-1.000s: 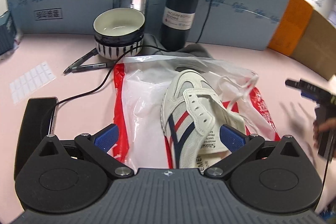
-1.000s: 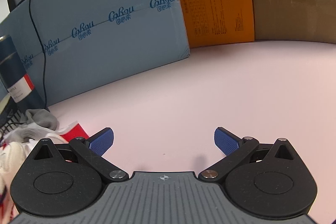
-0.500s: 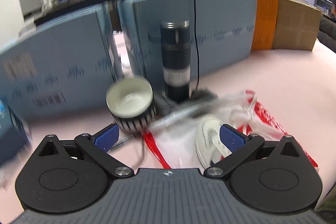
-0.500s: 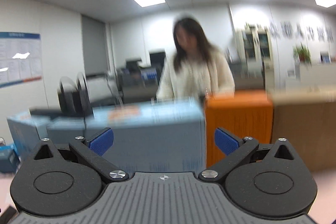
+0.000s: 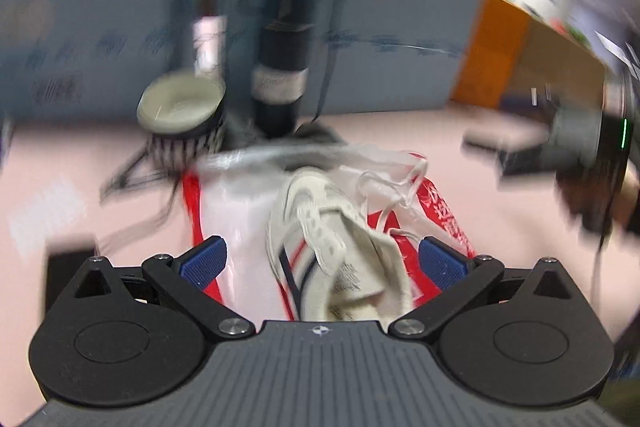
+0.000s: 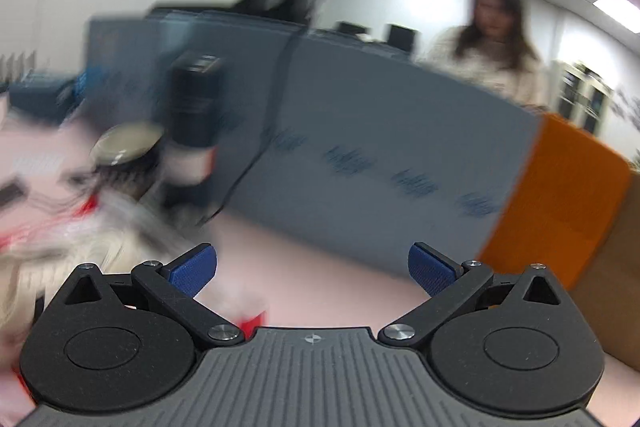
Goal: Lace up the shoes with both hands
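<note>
**Both grippers swinging back down toward the shoe; nothing gripped**

- Left wrist view: heavy motion blur. Half a second ago this camera was tipped up toward the partition and the room beyond; now it has dropped again, and the shoe (image 5: 320, 239) sits low in centre, between the blue pads of the left gripper (image 5: 322, 263), though beyond them, not in them. A second ago the same view was steady and looked more steeply down on the shoe.
- Shoe lies on its side on the red-and-white plastic bag (image 5: 240, 211) on the pink worktop (image 5: 400, 123), tongue and label toward the camera. A loose white lace (image 5: 386, 217) trails off its right side over the bag. Blur hides whether any eyelets are threaded.
- Right wrist view: also smeared. Half a second ago it showed only room and ceiling; now worktop is back in frame, with the pale shoe blurred at far left. Right gripper (image 6: 312, 269) points past the shoe, toward the blue partition (image 6: 400, 155).
- Jaws on both grippers spread wide, pads bare.
- Bowl (image 5: 180, 103) and dark flask (image 5: 284, 67) stand behind the bag, clear of the shoe.
- Judgement: both tools are mid-swing, neither settled. Lacing work cannot resume until the views steady. The left is the better lined up of the two; the right needs to turn leftward to bring the lace between its pads.
</note>
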A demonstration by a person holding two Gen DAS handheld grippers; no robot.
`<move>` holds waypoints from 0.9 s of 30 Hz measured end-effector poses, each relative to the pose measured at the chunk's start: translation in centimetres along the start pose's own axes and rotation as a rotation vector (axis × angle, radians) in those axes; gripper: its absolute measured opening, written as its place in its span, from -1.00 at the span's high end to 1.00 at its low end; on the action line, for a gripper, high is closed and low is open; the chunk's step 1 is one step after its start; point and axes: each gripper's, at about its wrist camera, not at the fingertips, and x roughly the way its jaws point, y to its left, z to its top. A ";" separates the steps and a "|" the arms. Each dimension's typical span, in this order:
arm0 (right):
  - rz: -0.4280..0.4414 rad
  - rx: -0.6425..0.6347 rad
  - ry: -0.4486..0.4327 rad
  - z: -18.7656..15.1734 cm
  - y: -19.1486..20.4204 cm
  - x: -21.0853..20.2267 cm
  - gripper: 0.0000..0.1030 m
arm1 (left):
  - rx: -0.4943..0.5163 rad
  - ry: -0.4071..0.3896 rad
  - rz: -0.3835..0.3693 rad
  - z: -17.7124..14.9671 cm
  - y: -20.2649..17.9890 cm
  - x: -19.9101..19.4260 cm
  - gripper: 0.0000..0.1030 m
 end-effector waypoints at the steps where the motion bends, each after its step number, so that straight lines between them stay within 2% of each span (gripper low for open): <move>1: -0.001 -0.028 0.009 -0.7 1.2 0.6 -1.00 | -0.057 0.004 -0.005 -0.6 0.1 0.1 -1.00; 2: -0.003 -0.050 0.013 -1.3 2.2 1.2 -1.00 | -0.110 0.009 -0.011 -1.1 0.2 0.1 -1.00; 3: -0.004 -0.071 0.017 -1.9 3.2 1.8 -1.00 | -0.119 0.019 -0.021 -1.5 0.2 0.1 -1.00; 5: -0.029 -0.115 0.030 -2.7 4.4 2.9 -1.00 | -0.111 0.029 0.016 -1.8 0.3 -0.2 -1.00; 10: -0.151 -0.283 0.080 -4.2 6.8 5.5 -0.94 | -0.167 0.039 0.054 -2.4 1.2 -0.4 -1.00; 16: -0.230 -0.259 0.013 -5.6 6.8 7.2 -0.93 | -0.233 0.053 0.068 -2.6 2.3 0.1 -1.00; 17: -0.227 -0.232 0.000 -5.5 6.6 7.1 -0.80 | -0.230 0.055 0.066 -2.4 2.3 0.3 -1.00; 21: -0.208 -0.088 -0.046 -4.6 5.2 5.9 0.05 | -0.205 0.058 0.037 -1.8 1.8 0.9 -1.00; 23: -0.196 -0.009 -0.094 -3.5 4.0 4.2 0.19 | -0.196 0.059 0.021 -1.5 1.7 1.3 -1.00; 24: -0.190 0.030 -0.117 -2.9 3.4 3.4 0.34 | -0.193 0.060 0.015 -1.3 1.6 1.5 -1.00; 27: -0.170 0.148 -0.188 -1.3 1.5 0.9 0.37 | -0.181 0.057 -0.007 -1.0 1.3 1.9 -1.00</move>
